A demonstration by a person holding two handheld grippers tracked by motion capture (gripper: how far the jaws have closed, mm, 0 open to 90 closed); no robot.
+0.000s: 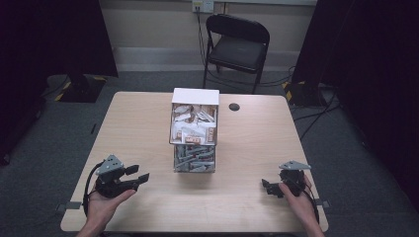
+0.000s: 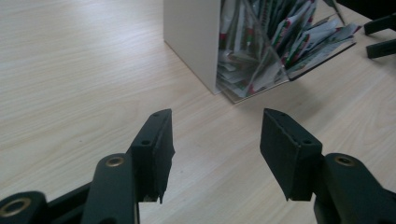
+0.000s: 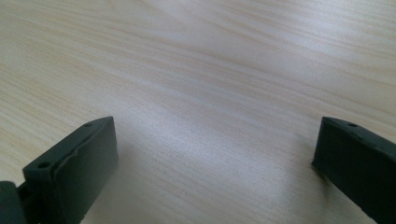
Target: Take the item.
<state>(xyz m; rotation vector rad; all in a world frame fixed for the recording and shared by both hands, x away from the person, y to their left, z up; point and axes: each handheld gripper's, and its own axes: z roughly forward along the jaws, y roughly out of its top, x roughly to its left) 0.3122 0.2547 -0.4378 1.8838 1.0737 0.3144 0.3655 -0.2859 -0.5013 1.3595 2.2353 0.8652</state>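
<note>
Mid-table, clear packet-stuffed box (white back)

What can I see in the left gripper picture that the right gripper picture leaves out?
The left gripper view adds the clear box of packets with its white side, plus the other gripper's jaw tips at the top right corner. The right gripper view adds nothing new beyond its own right gripper, jaws wide apart. Both share the pale wooden table and open black jaws, as on the left gripper.

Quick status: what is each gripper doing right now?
Left gripper: open, holding nothing, aimed at the sachet box.
Right gripper: open, holding nothing, over the table.
</note>
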